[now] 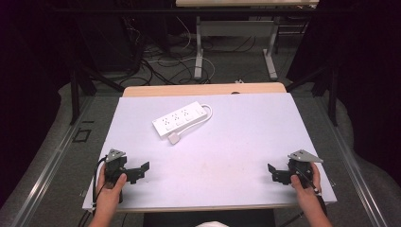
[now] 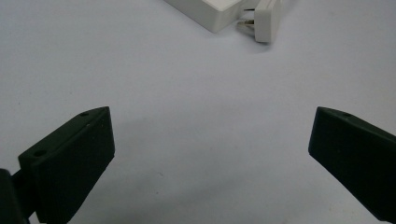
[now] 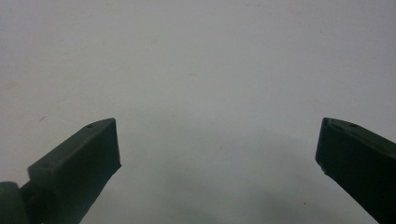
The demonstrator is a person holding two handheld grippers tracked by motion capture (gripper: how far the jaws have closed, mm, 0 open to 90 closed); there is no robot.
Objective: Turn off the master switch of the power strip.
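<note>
A white power strip (image 1: 180, 119) with 3 sockets is laid diagonally on the far-left part of the white bench (image 1: 236, 146), and its own cable (image 1: 206, 115) is looped round from the far end so that the white plug (image 1: 174, 138) rests just beside the strip's near corner, not inserted in any socket. In the left gripper view the plug (image 2: 266, 18) is seen with its metal pins turned toward the strip's end (image 2: 205, 11), close to it but apart, a lie that leaves the plug body free to be gripped from the side. The left tool (image 1: 140, 171) is held low at the near-left edge of the bench, its jaws spread wide with nothing between them, and it is pointed toward the strip, which suggests a reach for the plug is being prepared. The right tool (image 1: 273, 172) is held at the near-right edge, well apart from the strip, its jaws likewise spread wide and empty over bare bench (image 3: 196, 70). It is judged that the work has not yet begun: both tools are parked near the person's side, and the strip is untouched.
</note>
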